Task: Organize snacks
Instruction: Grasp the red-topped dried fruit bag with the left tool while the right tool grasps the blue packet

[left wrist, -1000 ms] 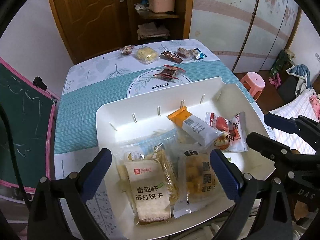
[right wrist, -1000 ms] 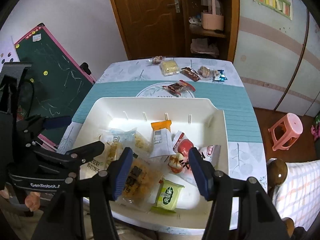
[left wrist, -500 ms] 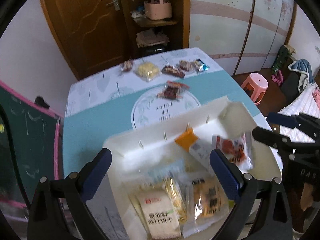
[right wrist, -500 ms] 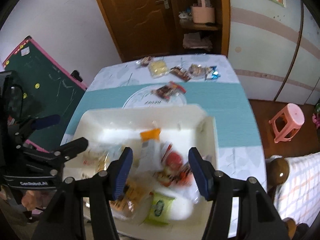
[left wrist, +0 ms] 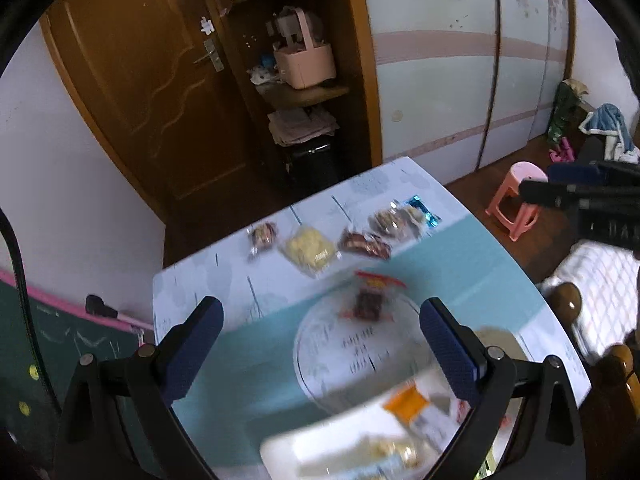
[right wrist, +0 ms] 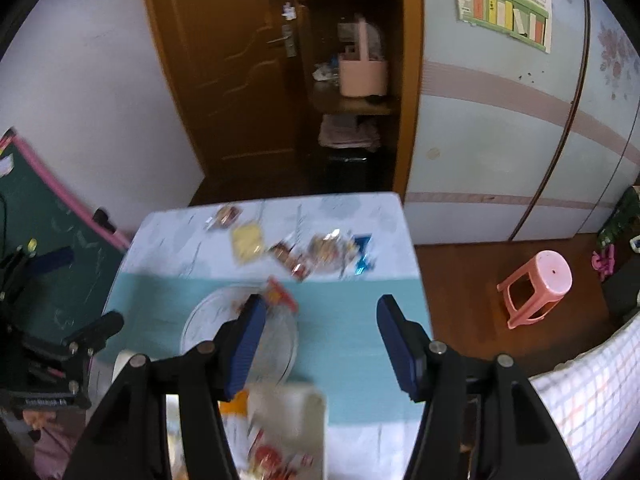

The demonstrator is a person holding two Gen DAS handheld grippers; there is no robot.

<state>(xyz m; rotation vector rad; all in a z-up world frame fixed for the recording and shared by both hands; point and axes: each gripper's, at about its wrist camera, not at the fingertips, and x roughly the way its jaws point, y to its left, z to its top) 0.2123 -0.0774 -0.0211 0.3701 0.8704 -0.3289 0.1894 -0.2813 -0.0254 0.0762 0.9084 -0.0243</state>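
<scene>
While the white tray (left wrist: 288, 450) of snacks sat squarely under both cameras a second ago, it now lies at the bottom edge of each view, blurred, with an orange-topped packet (left wrist: 406, 400) just visible in it in the left view. Both views have tilted up and forward toward the far end of the counter (left wrist: 260, 364), which suggests the sorting in the tray is paused and the loose snacks beyond it are next.

Those loose snacks are in the middle of the frames: a red-and-dark packet (left wrist: 370, 298) lies alone on the round print of the cloth, and further back a row lies near the far edge: a small reddish packet (left wrist: 262, 236), a yellow packet (left wrist: 308, 250), a dark brown packet (left wrist: 366, 244), a clear packet of brownish pieces (left wrist: 394, 220) and a blue wrapper (left wrist: 424, 210).

The left hand-held gripper (left wrist: 320, 350) has its jaws spread wide and holds nothing; the right hand-held gripper (right wrist: 318, 334) is likewise spread and empty.

Only the left view shows the lone packet whole, centred between the fingers; in the right view the left finger (right wrist: 246, 344) partly covers it. The right view alone shows the pink stool (right wrist: 536, 288) clearly and the left tool at lower left.
</scene>
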